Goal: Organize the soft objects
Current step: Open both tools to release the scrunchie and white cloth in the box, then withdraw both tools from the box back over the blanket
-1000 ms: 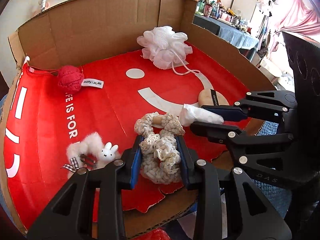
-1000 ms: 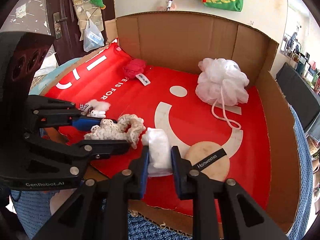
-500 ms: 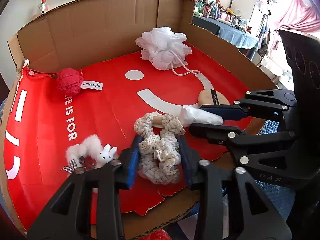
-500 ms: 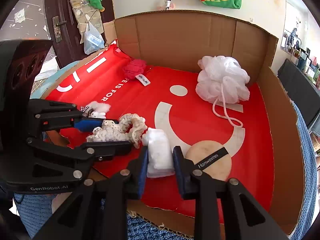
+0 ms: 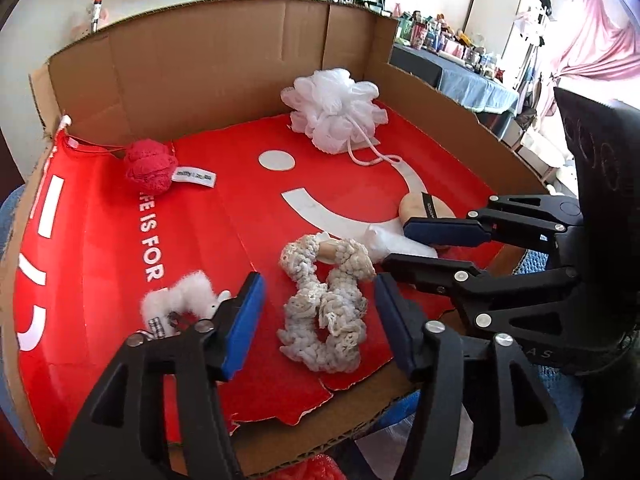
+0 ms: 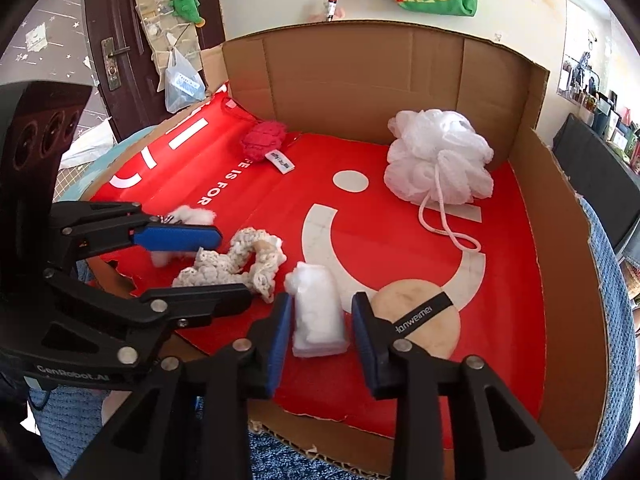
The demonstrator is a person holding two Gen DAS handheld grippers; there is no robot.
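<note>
Here, both tongs gape: left tongs (image 5: 318,316) around one crocheted scrunchie (image 5: 326,300), right tongs (image 6: 320,334) around one cotton wad (image 6: 318,314).

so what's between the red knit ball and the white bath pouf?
Nothing but bare red mat between red knit ball and white bath pouf; left wrist view.

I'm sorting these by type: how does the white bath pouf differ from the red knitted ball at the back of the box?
The bath pouf is white, ruffled mesh; the knitted ball is red yarn. The pouf looks clearly larger. The pouf trails a looped cord; the ball carries a white label instead. The pouf sits back right, the ball back left. Both rest on the red liner, away from either gripper.
</note>
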